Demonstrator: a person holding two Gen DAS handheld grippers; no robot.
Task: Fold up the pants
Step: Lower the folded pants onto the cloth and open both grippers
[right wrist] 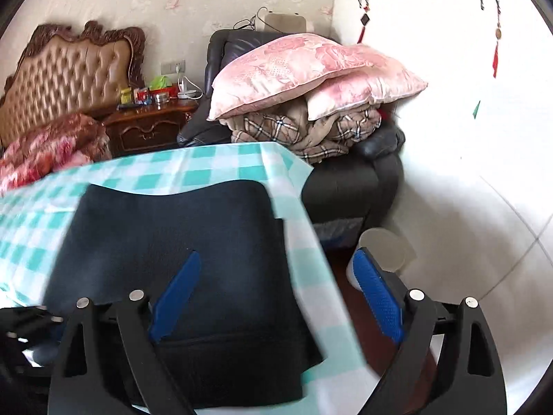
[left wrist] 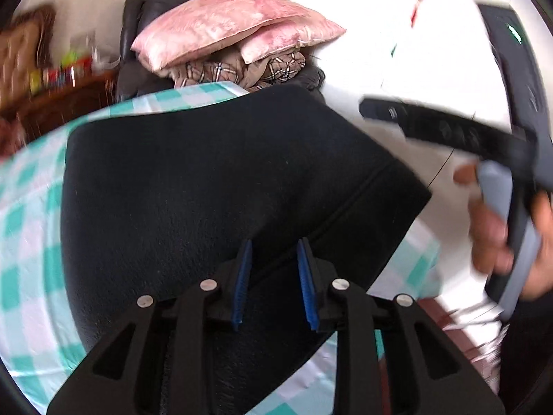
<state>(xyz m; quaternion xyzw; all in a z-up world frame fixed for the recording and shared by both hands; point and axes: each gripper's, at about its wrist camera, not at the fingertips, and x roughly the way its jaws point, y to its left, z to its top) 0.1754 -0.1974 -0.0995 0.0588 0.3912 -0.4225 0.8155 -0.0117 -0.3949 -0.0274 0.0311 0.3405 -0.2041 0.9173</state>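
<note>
Folded pants [right wrist: 179,259] on checked cloth [right wrist: 193,169] — L hand-held gripper [left wrist: 274,283] narrowly apart, R hand-held gripper [right wrist: 276,297] wide apart — both empty.

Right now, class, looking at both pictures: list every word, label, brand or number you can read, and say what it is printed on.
None can be read.
Packets and jars on the nightstand: print too small and blurred.
Hanging red ornaments on the wall: no readable characters.
Pants, checked tablecloth, pink pillows: no text visible.

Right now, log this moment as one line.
pants: folded on checked cloth | left gripper: narrow, empty | right gripper: wide open, empty
</note>
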